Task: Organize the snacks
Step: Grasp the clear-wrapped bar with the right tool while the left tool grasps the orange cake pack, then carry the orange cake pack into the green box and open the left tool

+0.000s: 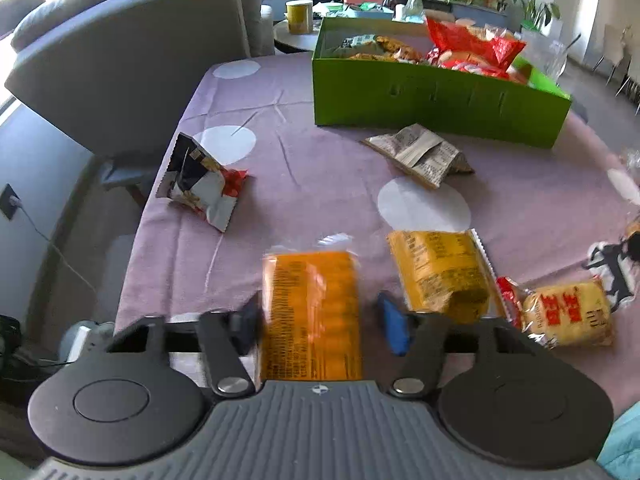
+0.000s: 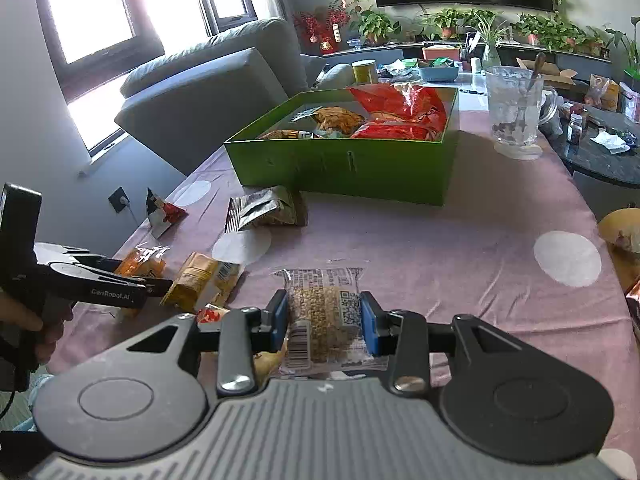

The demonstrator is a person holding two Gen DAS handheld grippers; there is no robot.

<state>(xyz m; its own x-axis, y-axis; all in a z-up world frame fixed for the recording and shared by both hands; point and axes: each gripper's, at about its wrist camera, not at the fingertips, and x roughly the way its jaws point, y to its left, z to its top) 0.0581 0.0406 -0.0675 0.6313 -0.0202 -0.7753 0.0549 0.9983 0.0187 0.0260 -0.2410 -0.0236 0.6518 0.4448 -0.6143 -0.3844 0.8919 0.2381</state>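
In the left wrist view, the left gripper (image 1: 316, 320) is straddling a flat orange foil snack packet (image 1: 311, 316), fingers apart (its right pad showing a gap), the packet's long axis running along them. In the right wrist view, the right gripper (image 2: 324, 320) is pinching a clear-wrapped seed cake (image 2: 324, 316); the green cardboard box (image 2: 344, 168) is lying ahead, nearer this hand.

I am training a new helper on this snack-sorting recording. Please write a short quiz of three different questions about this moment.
1. True or false: the right gripper holds a clear packet.
2. What lies between the fingers of the left gripper? A) orange packet B) glass jug C) yellow tin
3. What colour is the box that holds snacks?

Key: 1 true; 2 A, the orange packet; 3 green.
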